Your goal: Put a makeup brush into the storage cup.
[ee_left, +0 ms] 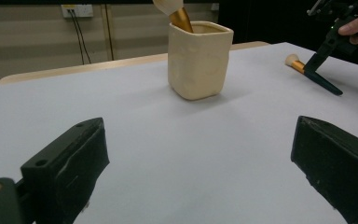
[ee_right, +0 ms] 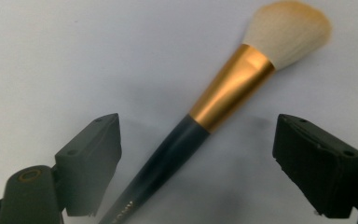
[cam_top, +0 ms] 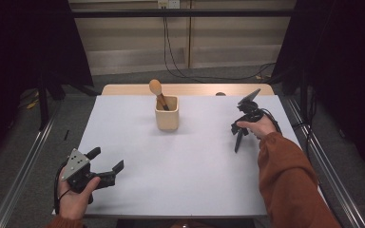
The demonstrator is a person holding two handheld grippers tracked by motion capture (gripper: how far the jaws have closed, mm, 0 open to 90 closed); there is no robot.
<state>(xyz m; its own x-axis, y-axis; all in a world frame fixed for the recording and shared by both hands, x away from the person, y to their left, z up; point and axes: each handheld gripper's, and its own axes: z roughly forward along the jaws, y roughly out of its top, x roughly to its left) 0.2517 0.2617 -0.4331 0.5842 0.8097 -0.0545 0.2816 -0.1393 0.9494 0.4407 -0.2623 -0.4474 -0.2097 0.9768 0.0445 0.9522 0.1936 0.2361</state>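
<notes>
A cream cup [cam_top: 166,115] stands at the back middle of the white table [cam_top: 185,175], with a makeup brush [cam_top: 156,88] leaning in it, head up. A second brush [ee_right: 223,93] with a dark handle, gold ferrule and pale bristles lies flat on the table at the right [cam_top: 238,142]. My right gripper [ee_right: 200,129] points down over it, open, one jaw on each side of the handle and neither pad touching. My left gripper [cam_top: 108,159] rests open near the front left edge with nothing in it, facing the cup [ee_left: 198,60].
A strip of bare wood [cam_top: 190,89] runs along the table's far edge. Metal rails [cam_top: 28,166] flank the table on the floor, cables [cam_top: 180,71] trail behind it, and black curtains hang at both sides.
</notes>
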